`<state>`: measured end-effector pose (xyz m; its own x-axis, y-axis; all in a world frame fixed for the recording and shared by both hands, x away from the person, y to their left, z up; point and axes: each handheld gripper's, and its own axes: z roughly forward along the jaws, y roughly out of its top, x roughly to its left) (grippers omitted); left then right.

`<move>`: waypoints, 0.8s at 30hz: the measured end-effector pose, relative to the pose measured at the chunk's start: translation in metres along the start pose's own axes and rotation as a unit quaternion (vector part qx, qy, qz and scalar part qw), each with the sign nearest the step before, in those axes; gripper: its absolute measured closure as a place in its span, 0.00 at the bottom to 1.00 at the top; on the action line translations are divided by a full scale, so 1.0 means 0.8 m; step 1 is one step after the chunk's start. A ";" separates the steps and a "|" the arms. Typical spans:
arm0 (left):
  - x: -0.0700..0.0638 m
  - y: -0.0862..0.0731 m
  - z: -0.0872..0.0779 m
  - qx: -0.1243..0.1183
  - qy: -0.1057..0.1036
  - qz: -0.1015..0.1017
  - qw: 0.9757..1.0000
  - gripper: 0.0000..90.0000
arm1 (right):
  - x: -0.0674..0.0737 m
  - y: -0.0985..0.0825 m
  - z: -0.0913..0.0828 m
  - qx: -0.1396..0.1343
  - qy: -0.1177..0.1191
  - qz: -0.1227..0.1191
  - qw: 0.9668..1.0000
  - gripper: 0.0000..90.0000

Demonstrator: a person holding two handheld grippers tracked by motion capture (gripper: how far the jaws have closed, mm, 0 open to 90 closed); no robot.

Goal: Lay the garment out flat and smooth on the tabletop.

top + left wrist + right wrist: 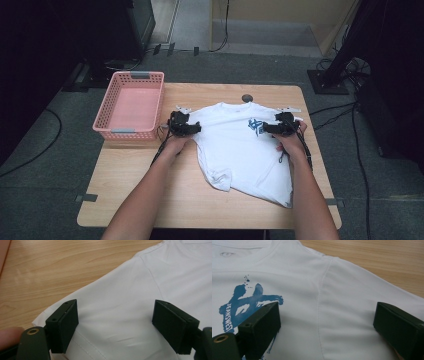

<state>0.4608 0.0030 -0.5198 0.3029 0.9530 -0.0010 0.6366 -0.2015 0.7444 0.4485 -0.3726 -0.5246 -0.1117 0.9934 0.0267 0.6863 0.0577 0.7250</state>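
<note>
right gripper view – blue print [249, 302] | high view – pink basket [131, 104]

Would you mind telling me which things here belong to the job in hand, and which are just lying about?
In the job:
- white T-shirt, spread on the table
- left gripper, jaws open over one sleeve
- right gripper, jaws open over the other sleeve

Lying about:
- pink basket, at the table's far left corner, apart from the shirt
- cables on the floor

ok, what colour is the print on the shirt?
Blue print on the white T-shirt; clearest in the right gripper view.
</note>
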 end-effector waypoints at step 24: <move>-0.006 0.013 -0.019 -0.005 0.008 0.012 1.000 0.24 | -0.002 0.004 0.005 0.003 -0.002 0.003 1.000 0.05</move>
<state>0.4551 0.0000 -0.5017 0.3076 0.9511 0.0277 0.6223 -0.2232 0.7503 0.4535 -0.3734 -0.5249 -0.1053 0.9940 0.0288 0.6914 0.0524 0.7206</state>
